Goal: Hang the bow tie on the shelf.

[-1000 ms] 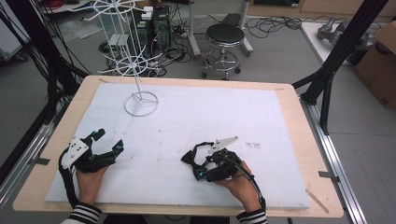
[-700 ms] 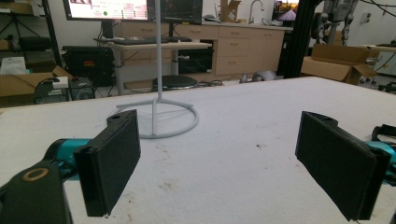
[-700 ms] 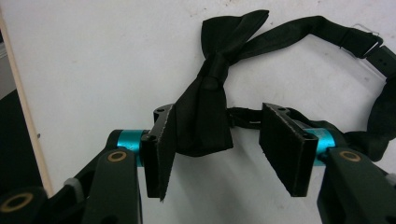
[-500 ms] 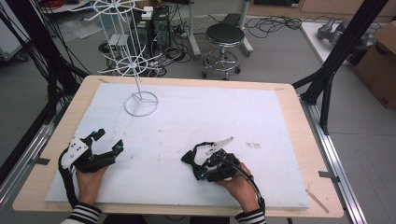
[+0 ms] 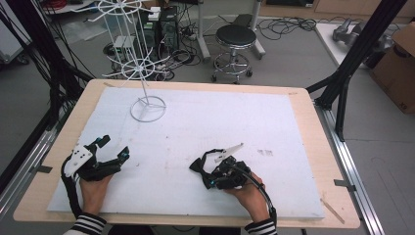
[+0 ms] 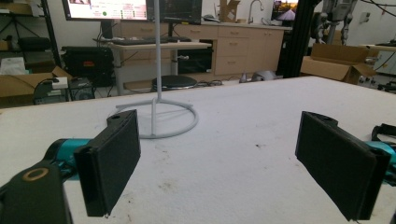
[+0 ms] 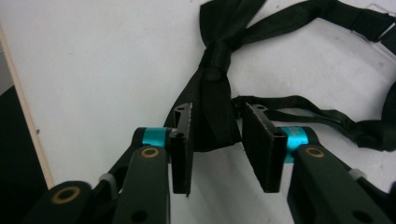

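A black bow tie (image 5: 197,167) (image 7: 212,70) with a thin black strap (image 7: 299,102) lies on the white foam board (image 5: 220,117) at the front middle. My right gripper (image 5: 208,176) (image 7: 215,112) points at it from the near side, with one wing of the tie between its jaws. The jaws have just been closing. One pad (image 7: 183,140) meets the fabric, while a thin gap remains at the other pad (image 7: 259,144). My left gripper (image 5: 113,147) (image 6: 219,140) rests at the front left, jaws wide apart and empty.
A white wire stand (image 5: 143,85) (image 6: 156,56) with a ring base rises at the board's far left. Behind the table are a stool (image 5: 235,36) and cables on the floor. A cardboard box (image 5: 399,68) and black frame legs (image 5: 342,83) stand to the right.
The right gripper's jaws have drawn closer together around the bow tie's wing. Both hands stay where they were, and the left gripper looks the same.
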The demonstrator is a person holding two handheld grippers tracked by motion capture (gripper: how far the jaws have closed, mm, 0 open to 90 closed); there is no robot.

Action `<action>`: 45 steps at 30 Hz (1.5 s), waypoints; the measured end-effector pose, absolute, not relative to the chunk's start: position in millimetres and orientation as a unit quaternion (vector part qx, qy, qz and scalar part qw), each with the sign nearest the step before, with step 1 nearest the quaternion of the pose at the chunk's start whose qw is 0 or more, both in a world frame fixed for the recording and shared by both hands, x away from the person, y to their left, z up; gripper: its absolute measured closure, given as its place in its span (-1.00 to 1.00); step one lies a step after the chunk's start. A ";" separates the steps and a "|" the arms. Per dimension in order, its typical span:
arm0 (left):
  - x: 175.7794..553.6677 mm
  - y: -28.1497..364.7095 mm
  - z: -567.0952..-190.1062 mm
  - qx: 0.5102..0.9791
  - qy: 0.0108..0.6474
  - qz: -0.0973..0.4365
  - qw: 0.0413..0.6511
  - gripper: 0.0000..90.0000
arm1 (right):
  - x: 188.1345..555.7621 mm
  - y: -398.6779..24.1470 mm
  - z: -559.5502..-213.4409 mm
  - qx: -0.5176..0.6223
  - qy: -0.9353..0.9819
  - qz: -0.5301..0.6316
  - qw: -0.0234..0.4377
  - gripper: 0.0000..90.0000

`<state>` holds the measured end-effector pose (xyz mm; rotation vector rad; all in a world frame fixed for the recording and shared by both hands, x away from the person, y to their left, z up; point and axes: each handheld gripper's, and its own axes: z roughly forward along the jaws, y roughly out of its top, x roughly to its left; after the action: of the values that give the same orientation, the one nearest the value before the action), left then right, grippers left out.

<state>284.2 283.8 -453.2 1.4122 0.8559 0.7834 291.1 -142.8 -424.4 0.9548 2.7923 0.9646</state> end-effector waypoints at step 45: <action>283.8 283.4 -453.2 0.614 0.368 0.340 0.609 -0.68 | 294.7 -138.2 -405.4 0.290 0.837 0.454 0.099 0.91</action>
<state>283.8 283.4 -453.2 1.4191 0.8496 0.7859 294.7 -138.2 -405.4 0.8583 2.4740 1.3421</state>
